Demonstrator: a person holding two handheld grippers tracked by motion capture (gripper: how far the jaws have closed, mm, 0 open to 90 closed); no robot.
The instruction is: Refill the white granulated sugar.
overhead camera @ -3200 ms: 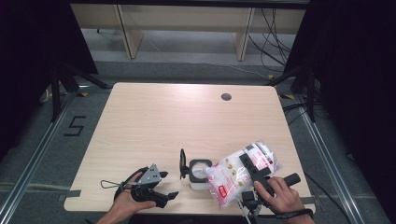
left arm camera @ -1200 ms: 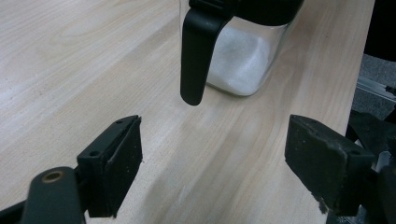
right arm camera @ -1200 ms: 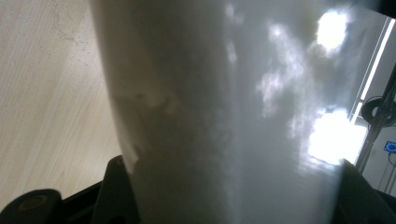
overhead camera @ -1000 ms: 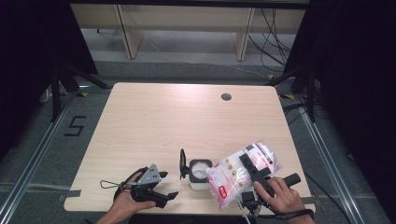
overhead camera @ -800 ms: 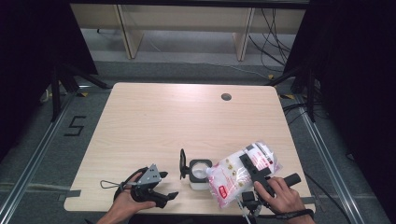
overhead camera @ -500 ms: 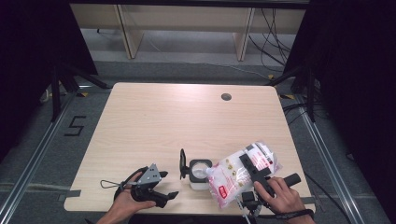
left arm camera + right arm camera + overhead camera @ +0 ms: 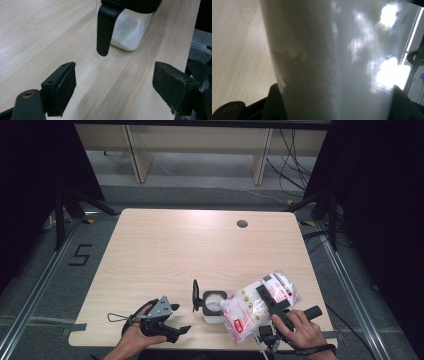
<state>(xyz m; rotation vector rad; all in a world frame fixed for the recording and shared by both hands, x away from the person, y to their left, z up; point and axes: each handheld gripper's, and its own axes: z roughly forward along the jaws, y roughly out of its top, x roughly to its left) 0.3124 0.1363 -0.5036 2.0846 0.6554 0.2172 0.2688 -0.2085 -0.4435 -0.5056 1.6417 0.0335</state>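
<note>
A clear plastic bag (image 7: 250,310) of white grains with red labels lies tilted at the front right of the table. My right gripper (image 7: 268,298) is shut on it. In the right gripper view the bag (image 7: 332,57) stands between both jaws. Its mouth end reaches over a square glass jar (image 7: 214,301) that holds white powder (image 7: 126,31). The jar's black flip lid (image 7: 195,295) stands open, and the lid (image 7: 104,30) hangs in front of the glass in the left gripper view. My left gripper (image 7: 178,319) rests at the front left, open (image 7: 113,82), with bare table between its jaws, pointing at the jar.
The wooden table (image 7: 200,245) has a round cable hole (image 7: 242,223) near its far edge. Wooden shelving (image 7: 200,145) stands beyond the table. A floor mark reading 5 (image 7: 80,255) lies to the left. Cables (image 7: 320,240) run along the right side.
</note>
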